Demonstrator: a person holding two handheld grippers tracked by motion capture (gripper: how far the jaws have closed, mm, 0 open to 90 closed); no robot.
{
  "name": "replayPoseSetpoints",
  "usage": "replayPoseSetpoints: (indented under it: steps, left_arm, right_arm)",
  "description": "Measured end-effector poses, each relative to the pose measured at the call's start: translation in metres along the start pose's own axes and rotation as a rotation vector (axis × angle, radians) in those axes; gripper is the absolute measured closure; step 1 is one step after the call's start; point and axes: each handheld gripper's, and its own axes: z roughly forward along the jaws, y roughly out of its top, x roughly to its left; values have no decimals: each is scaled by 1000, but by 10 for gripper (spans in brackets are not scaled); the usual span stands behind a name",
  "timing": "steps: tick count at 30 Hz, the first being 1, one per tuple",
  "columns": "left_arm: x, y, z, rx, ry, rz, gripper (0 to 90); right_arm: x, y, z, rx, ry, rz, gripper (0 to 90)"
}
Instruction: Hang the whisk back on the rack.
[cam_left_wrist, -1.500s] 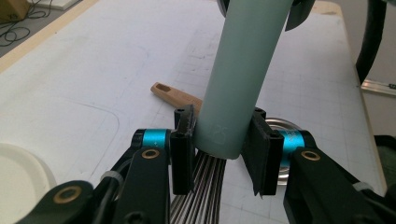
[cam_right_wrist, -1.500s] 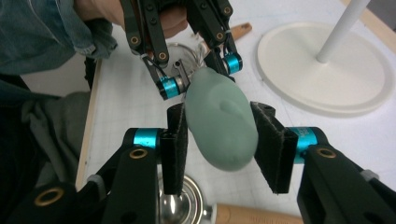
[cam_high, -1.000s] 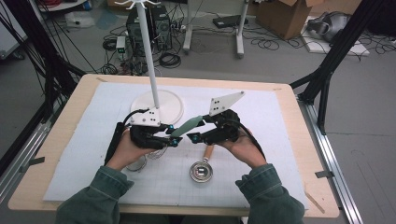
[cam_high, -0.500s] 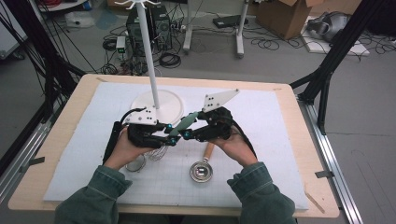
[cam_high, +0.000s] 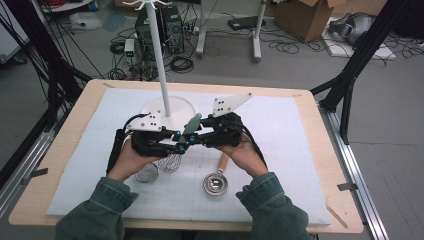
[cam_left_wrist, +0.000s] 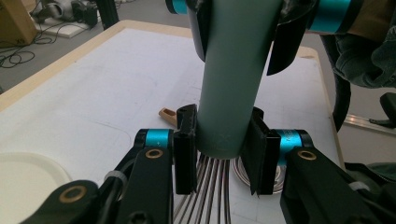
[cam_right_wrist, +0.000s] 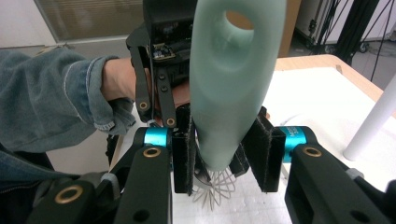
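Observation:
A whisk with a pale green handle (cam_high: 191, 125) and steel wires (cam_high: 170, 162) hangs tilted above the white mat, held between both grippers. My left gripper (cam_high: 178, 146) is shut on the handle's lower end (cam_left_wrist: 224, 135), just above the wires (cam_left_wrist: 210, 186). My right gripper (cam_high: 196, 137) faces it from the right. Its jaws have just been closing, and its pads (cam_right_wrist: 184, 149) now press on the handle (cam_right_wrist: 229, 70) a little higher up. The handle's end has a hanging hole. In the left gripper view the right gripper (cam_left_wrist: 240, 28) clasps the handle at the top.
A white stand with a round base (cam_high: 150, 107) and a tall pole (cam_high: 159, 55) rises just behind the grippers. A small metal strainer (cam_high: 216, 184) with a wooden handle (cam_high: 223, 161) lies on the mat (cam_high: 280, 125) in front. Another round metal utensil (cam_high: 146, 172) lies under my left hand.
The right gripper has edged left toward the left one and closed on the green handle. The handle now stands a little steeper. The left gripper has kept its hold.

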Motion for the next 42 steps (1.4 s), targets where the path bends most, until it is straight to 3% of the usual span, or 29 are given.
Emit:
replayPoseSetpoints:
  steps: [12, 29, 34, 42]
  left_arm:
    - [2, 1, -14, -52, 14, -23, 654]
    - [2, 2, -26, -77, 84, -43, 663]
    - [1, 3, -30, -73, 84, -36, 687]
    - [2, 3, -35, -79, 10, -36, 688]
  right_arm:
    - [5, 17, 13, -2, -35, -18, 668]
    - [6, 27, 27, -23, -91, 60, 669]
    - [6, 29, 30, -37, -85, 62, 667]
    - [3, 32, 32, -68, 2, 56, 599]
